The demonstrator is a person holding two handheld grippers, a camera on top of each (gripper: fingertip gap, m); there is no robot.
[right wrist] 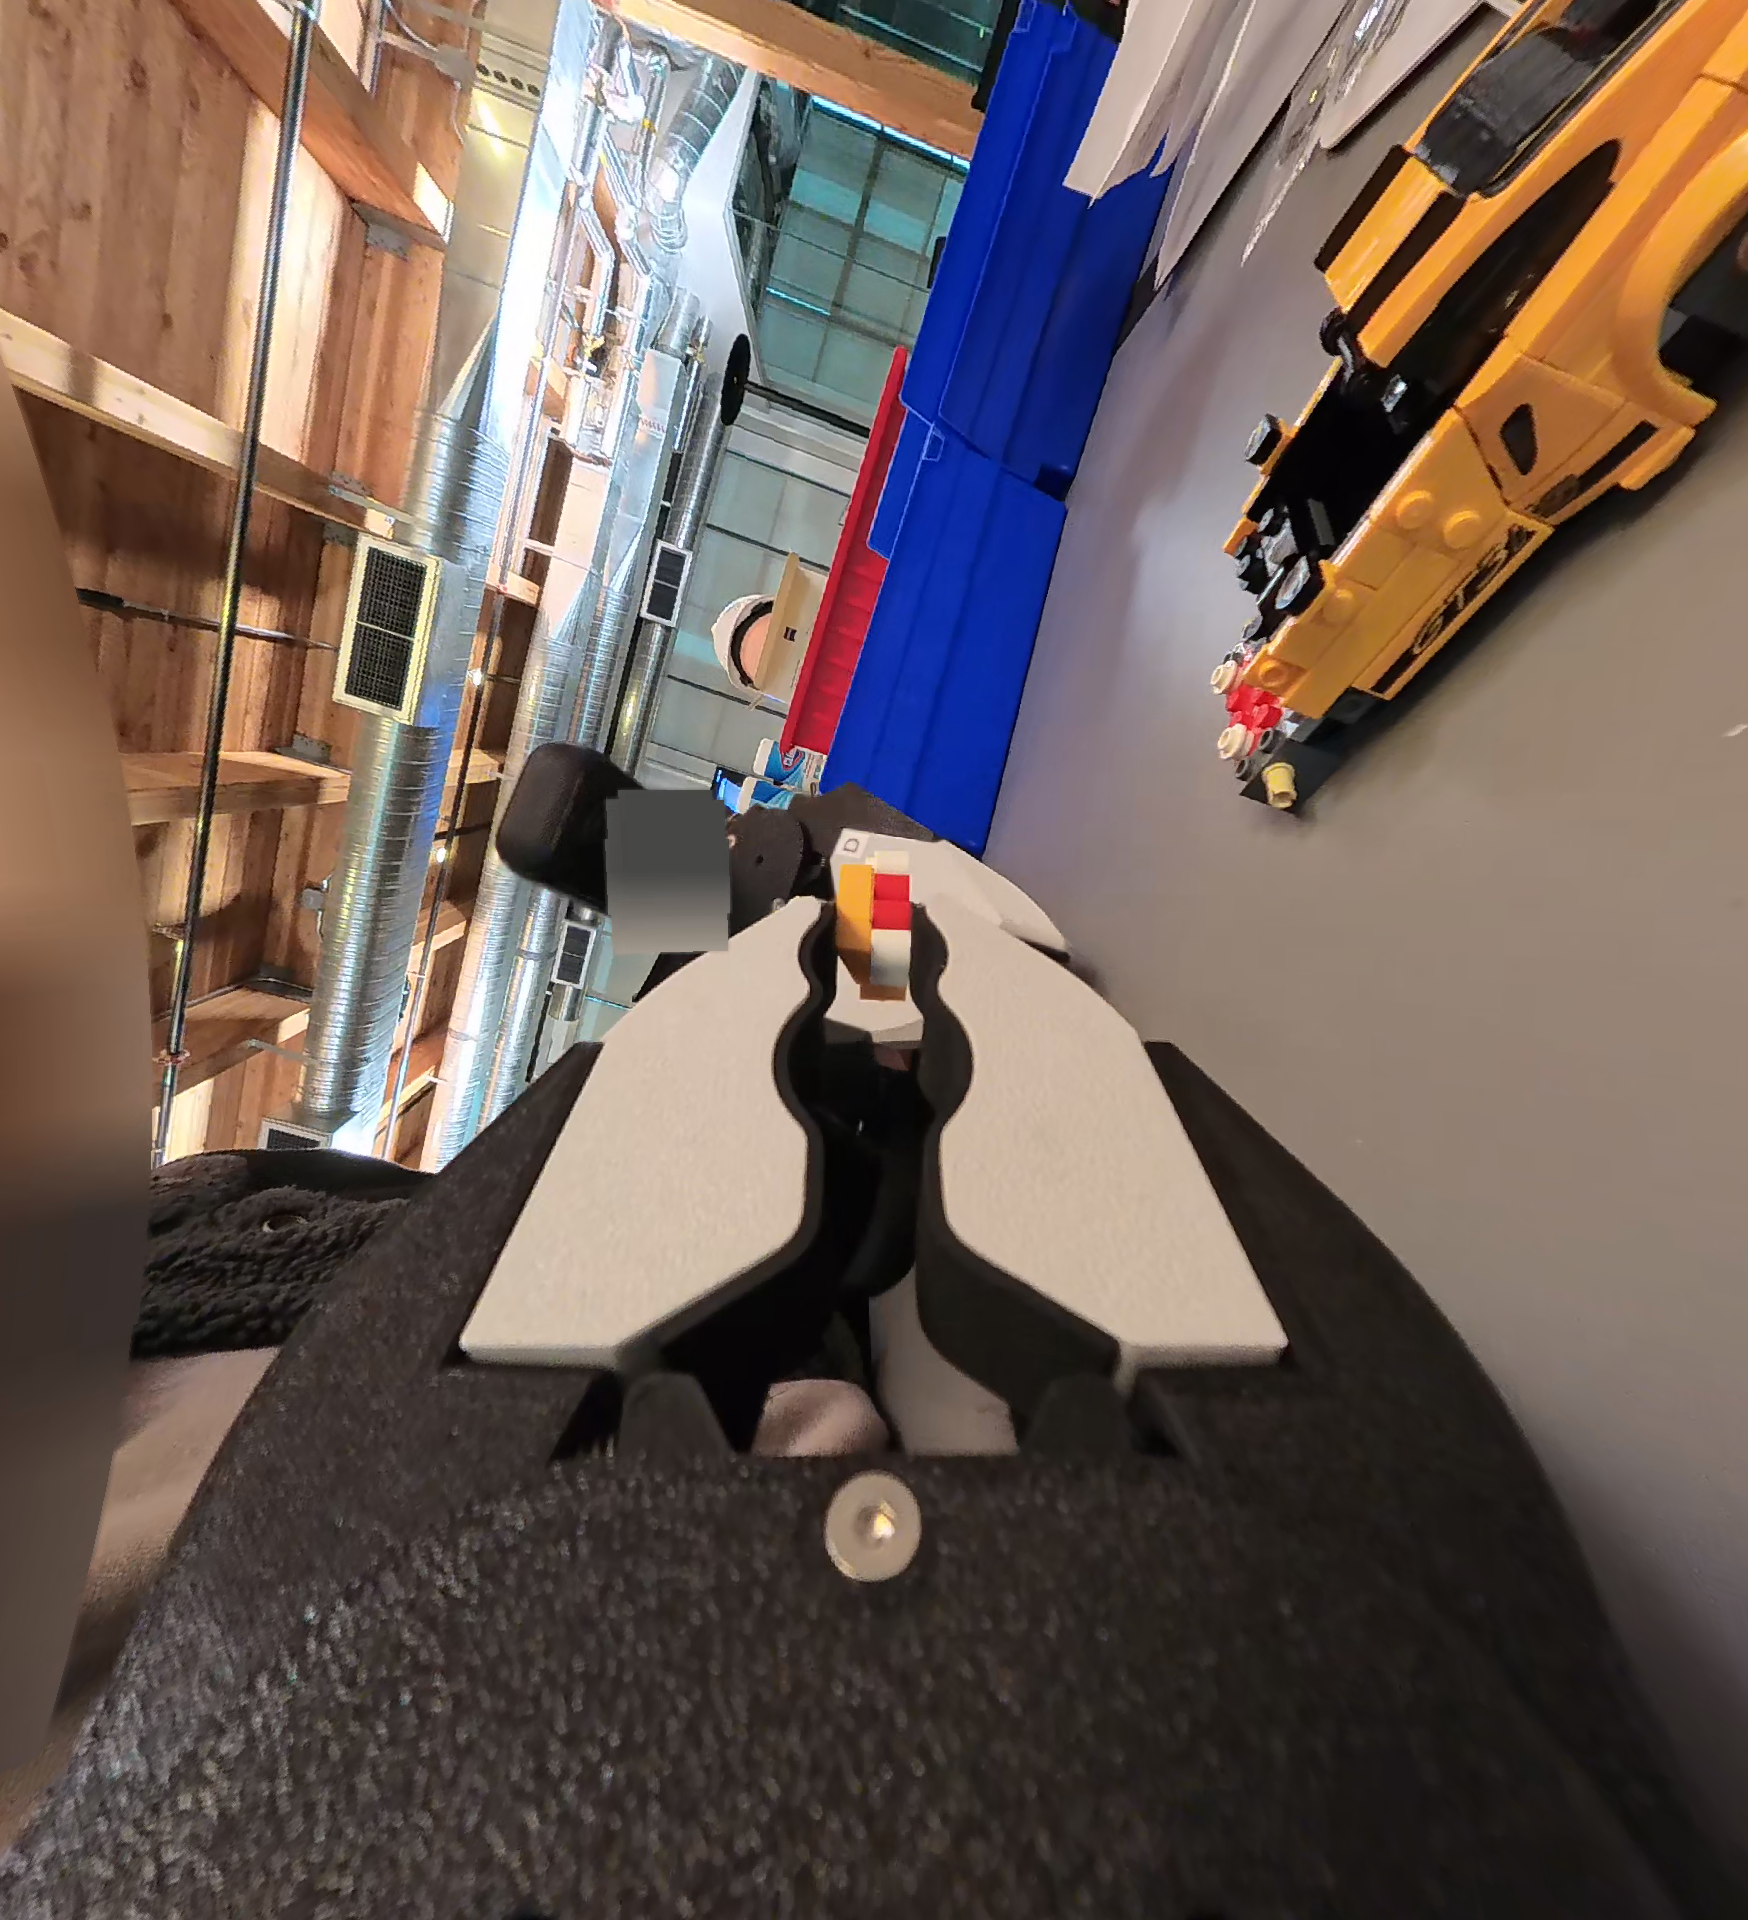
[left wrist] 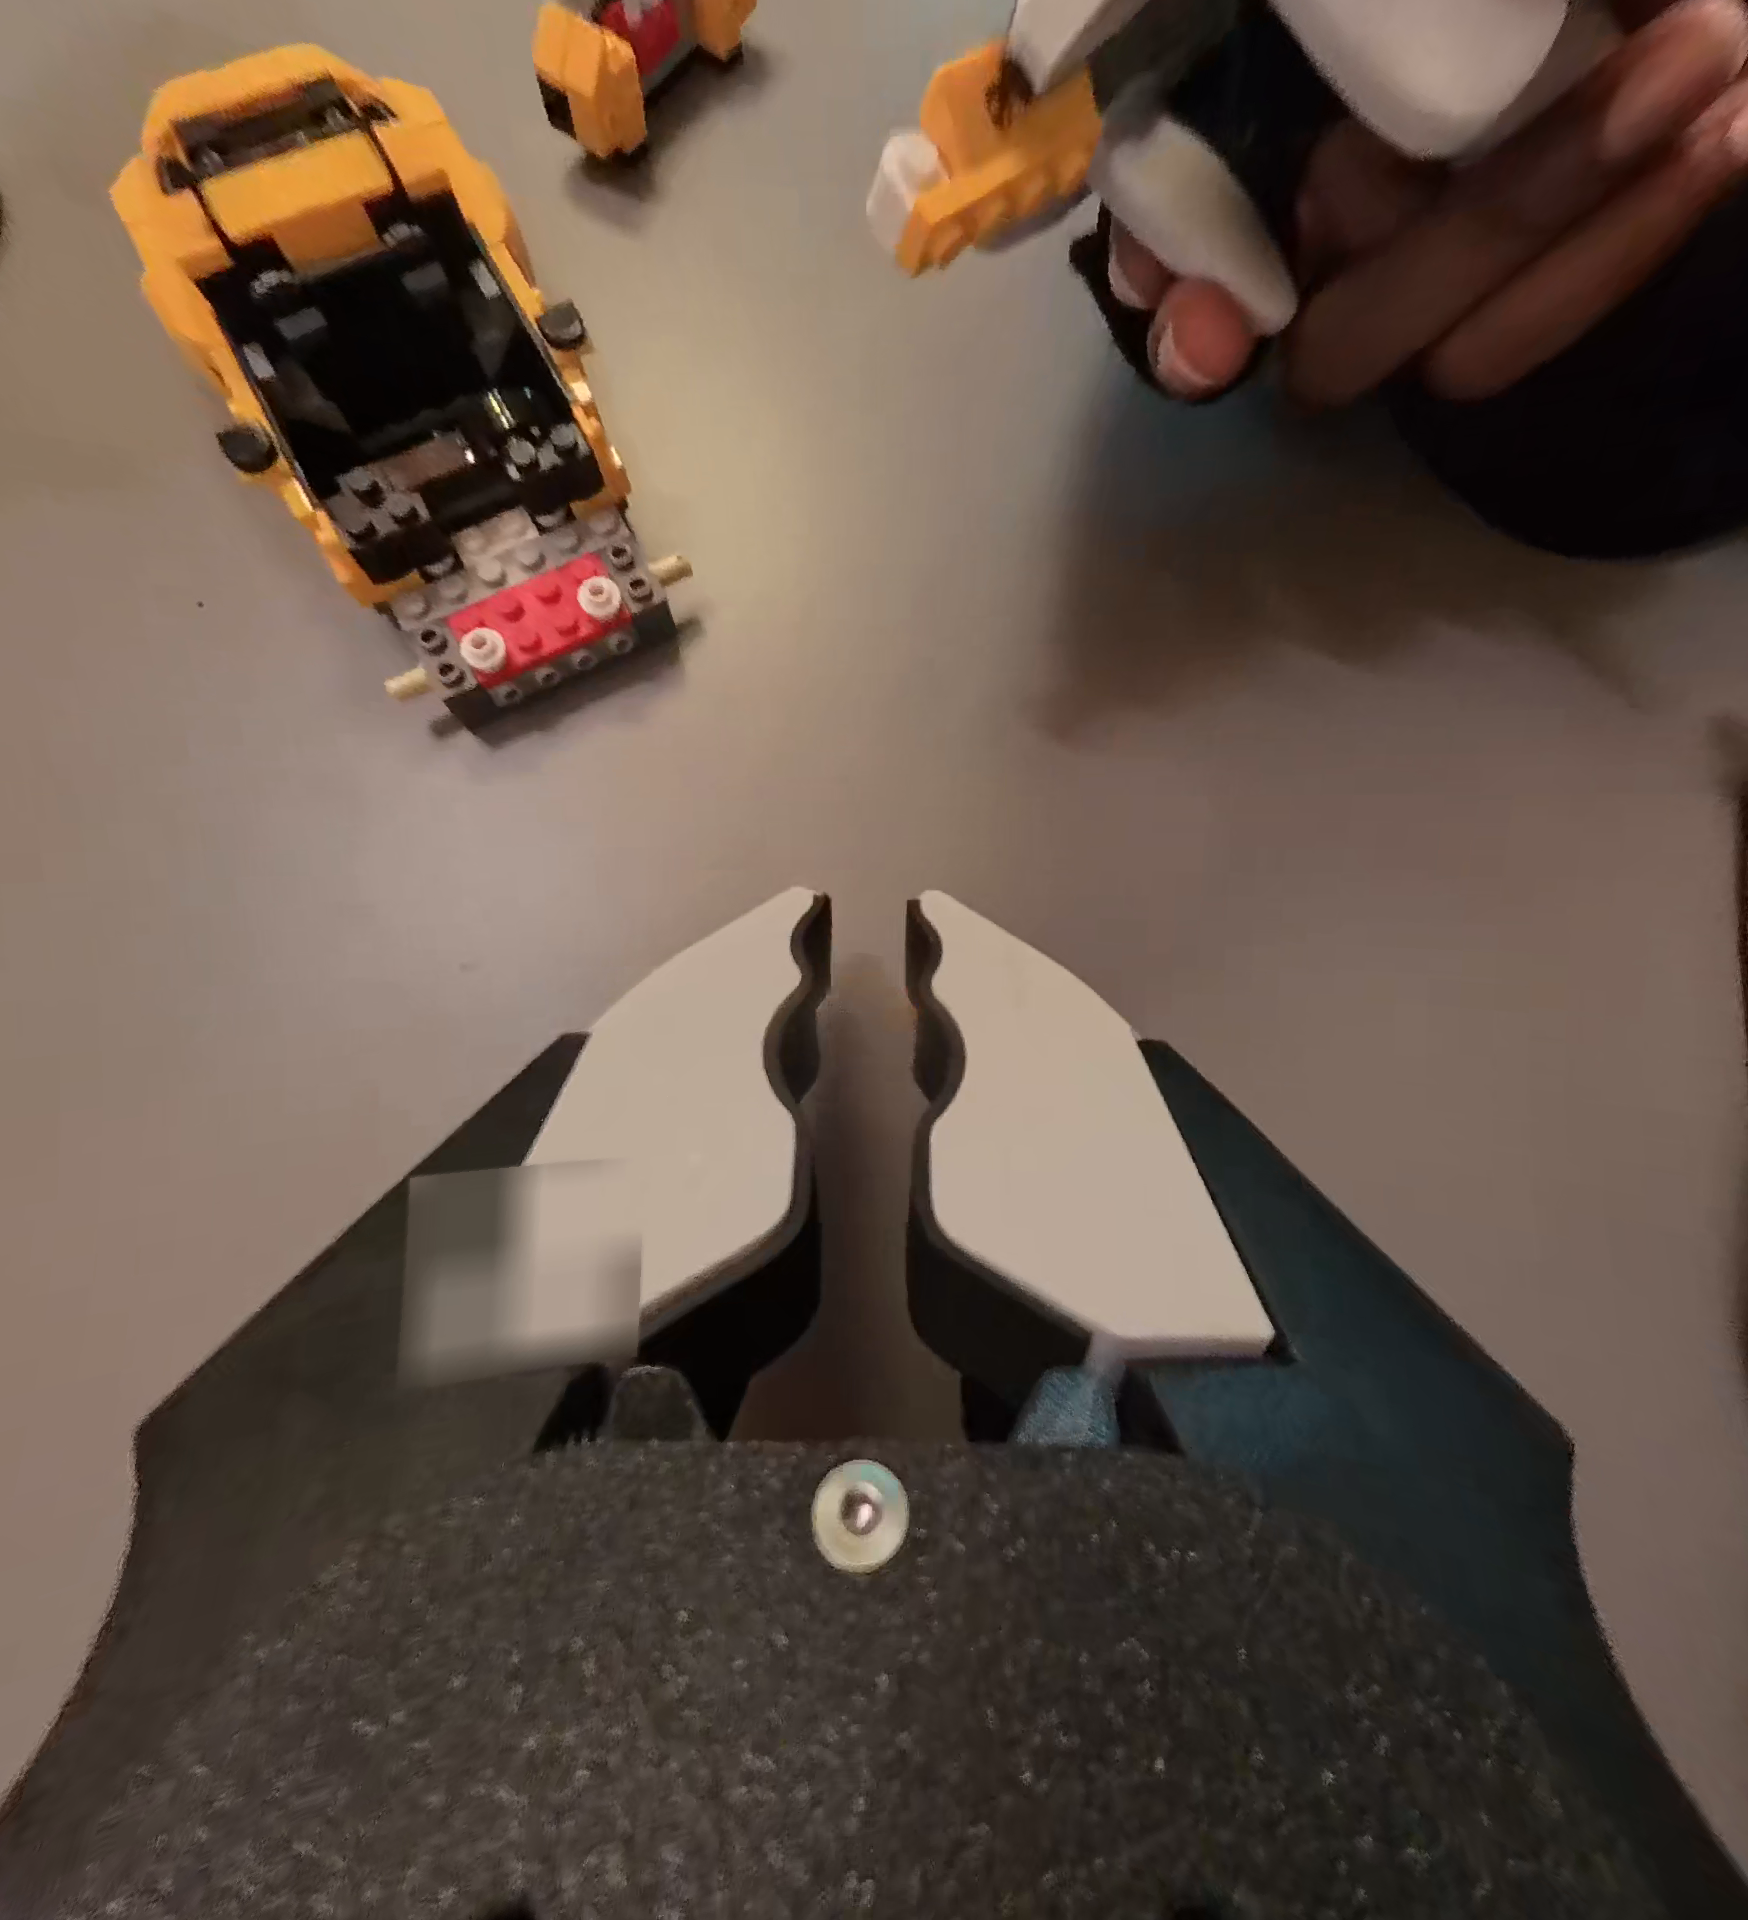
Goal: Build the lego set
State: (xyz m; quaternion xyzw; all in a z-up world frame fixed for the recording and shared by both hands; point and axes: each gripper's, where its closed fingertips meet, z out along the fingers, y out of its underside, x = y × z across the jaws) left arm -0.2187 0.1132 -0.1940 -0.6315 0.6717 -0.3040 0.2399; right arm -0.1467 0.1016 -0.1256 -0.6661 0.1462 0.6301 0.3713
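Grey counter point(left wrist: 953, 727) spreads under the left tool point(left wrist: 868, 920), its fingers nearly shut on nothing; farther off sits the yellow lego car point(left wrist: 371, 384), and the right tool point(right wrist: 870, 930) grips a small orange-red-white brick cluster point(right wrist: 875, 925) above the counter
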